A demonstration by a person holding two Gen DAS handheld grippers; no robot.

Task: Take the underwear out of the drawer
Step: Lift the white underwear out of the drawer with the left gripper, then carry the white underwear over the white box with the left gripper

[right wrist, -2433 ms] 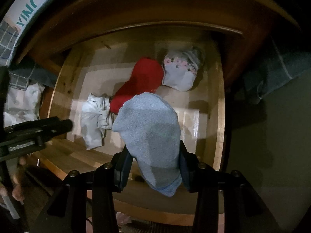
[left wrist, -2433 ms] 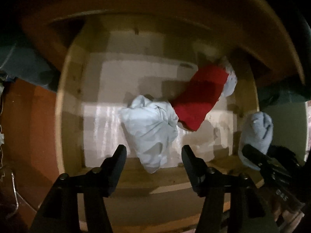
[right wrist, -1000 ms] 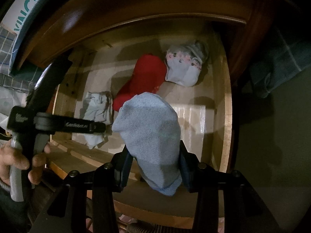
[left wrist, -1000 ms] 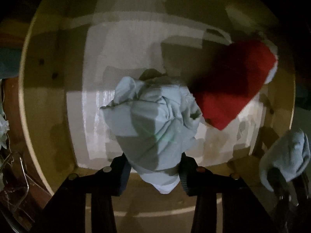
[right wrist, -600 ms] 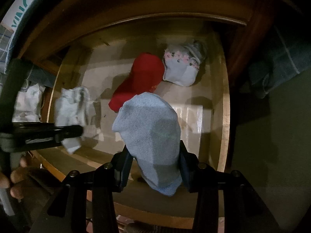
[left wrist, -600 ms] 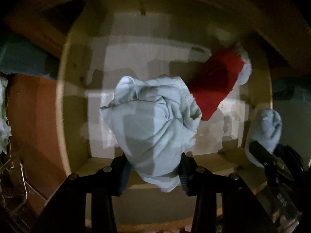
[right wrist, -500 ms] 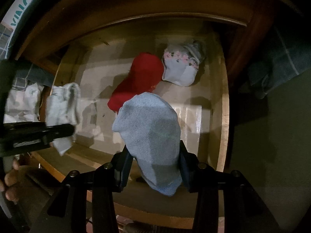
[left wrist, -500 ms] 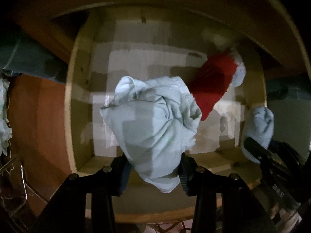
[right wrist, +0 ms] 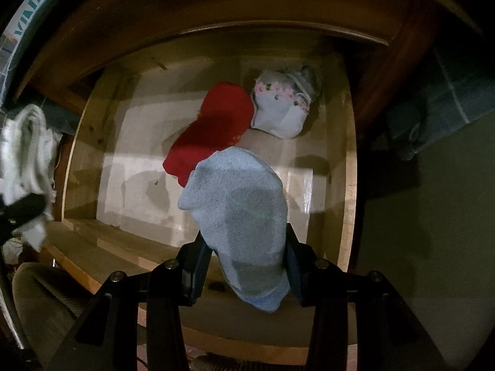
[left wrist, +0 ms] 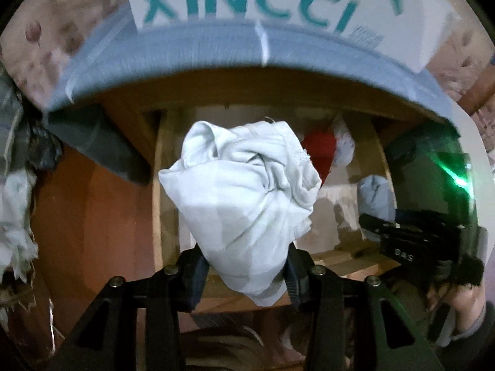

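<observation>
Underwear status: two pieces were clamped, two more lay in the drawer. My left claw was closed on the pale white bundle, a crumpled wad pinched near its lower end, hanging clear of the drawer with the wooden front edge below it. My right claw was closed on the grey-blue piece, gripped low on the fabric, the rest standing up over the drawer's front right area.

In the drawer: red piece around the middle toward the back, floral white piece touching it in the back right corner. Front left of the drawer floor was bare.

Handling, my read: all of it light, soft, limp cotton-type cloth. No stiffness, so it bunched and drooped wherever the pads weren't on it. Low slip risk as long as a thick fold sat between the pads; a single thin layer could have pulled out. Nothing fragile. Best hold on the red one looked like its raised hump near the middle, coming straight down. The floral one sat tight against the back right corner, so pinch its front bulge, away from the drawer wall. Both claws were full, so they'd have needed unloading first.
</observation>
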